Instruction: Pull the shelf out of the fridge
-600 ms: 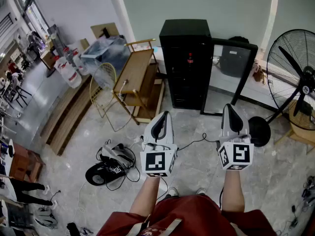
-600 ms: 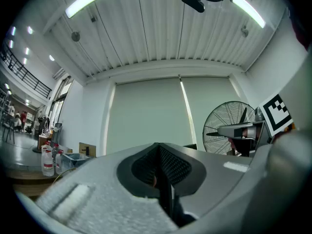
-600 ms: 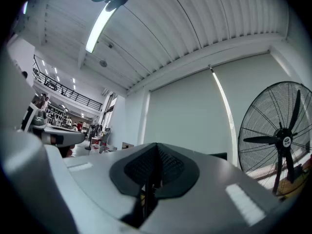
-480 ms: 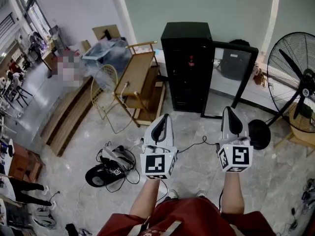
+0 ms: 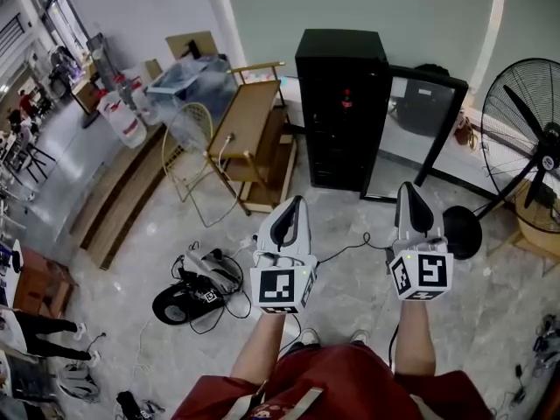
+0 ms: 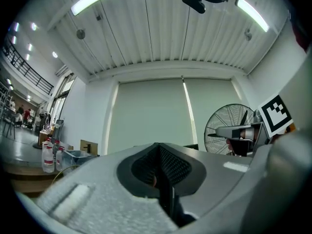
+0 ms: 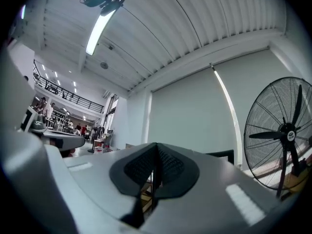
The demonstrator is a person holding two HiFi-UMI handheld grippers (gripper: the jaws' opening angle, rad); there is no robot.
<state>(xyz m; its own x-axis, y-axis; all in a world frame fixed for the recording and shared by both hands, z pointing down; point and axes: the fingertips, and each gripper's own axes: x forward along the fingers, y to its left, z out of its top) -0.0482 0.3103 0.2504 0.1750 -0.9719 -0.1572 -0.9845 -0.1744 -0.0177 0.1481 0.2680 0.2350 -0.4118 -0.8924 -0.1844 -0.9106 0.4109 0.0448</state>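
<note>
A tall black fridge stands against the far wall with its glass door swung open to the right. Its inside is dark. A red-capped bottle shows on one level, and the shelves themselves are hard to make out. My left gripper and right gripper are held side by side at waist height, well short of the fridge and pointing toward it. In the left gripper view the left gripper has its jaws pressed together with nothing between them. The right gripper is shut and empty too.
A wooden cart stands left of the fridge. A large floor fan stands to the right, its round base near my right gripper. Cables and a black headset lie on the marble floor at the left.
The head view has shifted a little, so the fridge sits slightly further right in the picture. Both grippers stay shut and have barely moved.
</note>
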